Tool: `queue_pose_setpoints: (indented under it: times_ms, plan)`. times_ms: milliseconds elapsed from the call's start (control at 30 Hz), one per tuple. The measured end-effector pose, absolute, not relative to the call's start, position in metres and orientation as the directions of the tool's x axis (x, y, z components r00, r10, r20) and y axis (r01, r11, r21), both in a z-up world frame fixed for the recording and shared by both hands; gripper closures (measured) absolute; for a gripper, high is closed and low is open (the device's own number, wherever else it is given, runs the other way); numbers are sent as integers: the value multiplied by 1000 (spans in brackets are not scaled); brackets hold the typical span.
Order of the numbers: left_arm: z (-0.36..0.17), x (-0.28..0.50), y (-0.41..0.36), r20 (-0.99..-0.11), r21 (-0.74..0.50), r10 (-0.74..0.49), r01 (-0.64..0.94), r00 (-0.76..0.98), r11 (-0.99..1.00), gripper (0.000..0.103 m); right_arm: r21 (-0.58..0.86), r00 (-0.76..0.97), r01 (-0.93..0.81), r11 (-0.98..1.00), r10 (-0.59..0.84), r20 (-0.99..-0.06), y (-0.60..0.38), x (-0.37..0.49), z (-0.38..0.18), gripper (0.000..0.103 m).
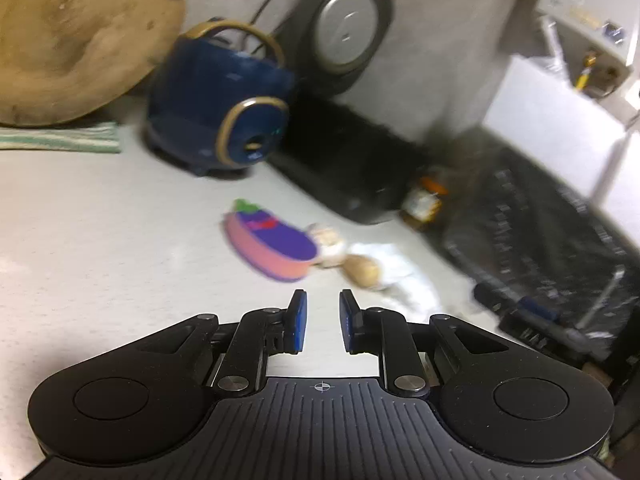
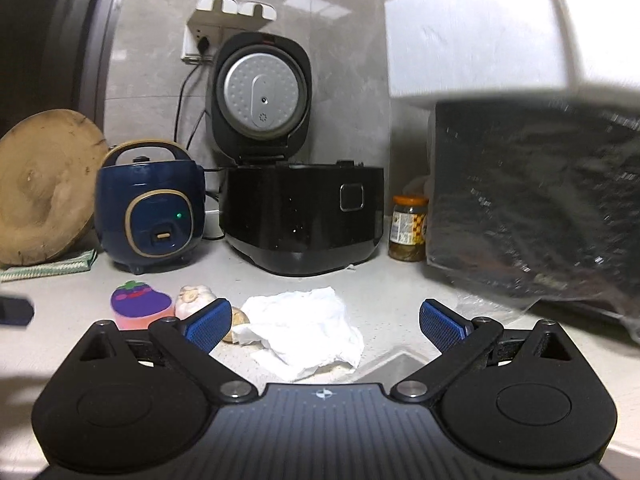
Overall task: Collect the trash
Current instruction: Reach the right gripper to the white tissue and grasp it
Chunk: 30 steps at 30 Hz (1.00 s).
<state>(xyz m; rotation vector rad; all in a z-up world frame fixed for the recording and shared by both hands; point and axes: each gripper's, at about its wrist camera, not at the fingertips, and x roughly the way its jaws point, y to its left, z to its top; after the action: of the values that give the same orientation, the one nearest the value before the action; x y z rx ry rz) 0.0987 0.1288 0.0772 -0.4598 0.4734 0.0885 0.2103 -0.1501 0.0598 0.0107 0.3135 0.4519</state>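
Though blurred, seemingly crumpled white tissue [image 2: 308, 332]

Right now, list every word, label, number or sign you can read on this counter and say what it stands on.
No text here can be read.
Jar: a printed label with a checked pattern, its writing too small and blurred.
Blue cooker: a green light and a latch, no legible words.
Black cooker: a blank square panel, nothing legible.
Eggplant sponge: a picture only, no words.
Left wrist view: too blurred to read anything.
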Motion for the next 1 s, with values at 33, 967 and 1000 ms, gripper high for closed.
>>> queue_pose_setpoints:
  times_ms: [33, 967, 1000]
  plan:
    - [76, 101, 132, -474, -398, -7, -208, 880, 893, 83, 86, 844, -438, 895, 443, -302, -149, 215, 58, 2]
    - [62, 109, 118, -406, -421, -12, -175, 914, 890, 83, 297, 443, -669, 681, 686, -576, -80, 299, 31, 91]
    - [61, 110, 118, -407, -423, -12, -176, 913, 889, 83, 317, 417, -682, 659, 706, -572, -82, 294, 32, 91]
